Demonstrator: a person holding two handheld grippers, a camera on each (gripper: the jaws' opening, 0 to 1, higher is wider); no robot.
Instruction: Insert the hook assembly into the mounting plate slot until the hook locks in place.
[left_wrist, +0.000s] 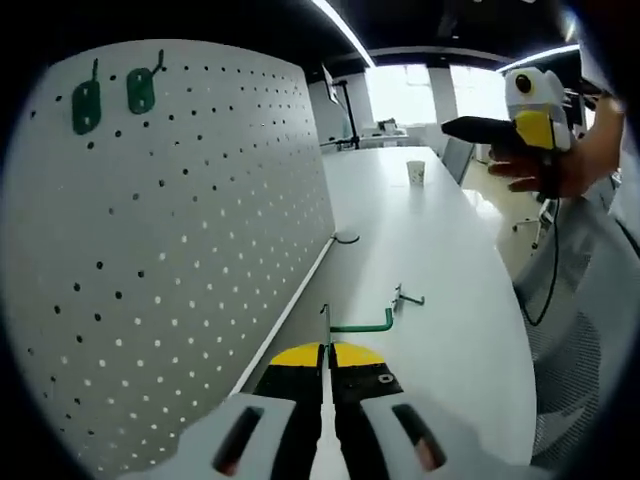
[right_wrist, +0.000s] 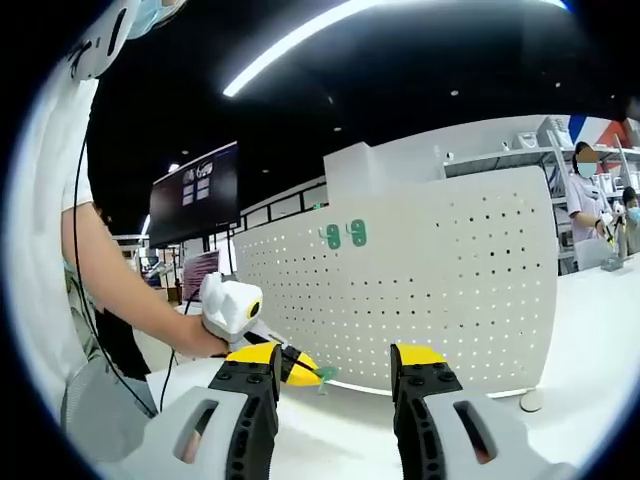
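Apparently unlabelled, left tool (left_wrist: 326, 372) grips green hook (left_wrist: 362, 325) beside pegboard (left_wrist: 180, 240).

Left tongs (left_wrist: 325, 385) jaws pressed together; hook (left_wrist: 362, 324) stem end hidden behind tips, grip unclear. Second hook (left_wrist: 407, 297) mid-frame too small to read shape. Pegboard (left_wrist: 180, 250) cut off at left edge. Right tongs (right_wrist: 335, 375) bases cut by bottom edge; hook (right_wrist: 325, 374) between them tiny, blurred.
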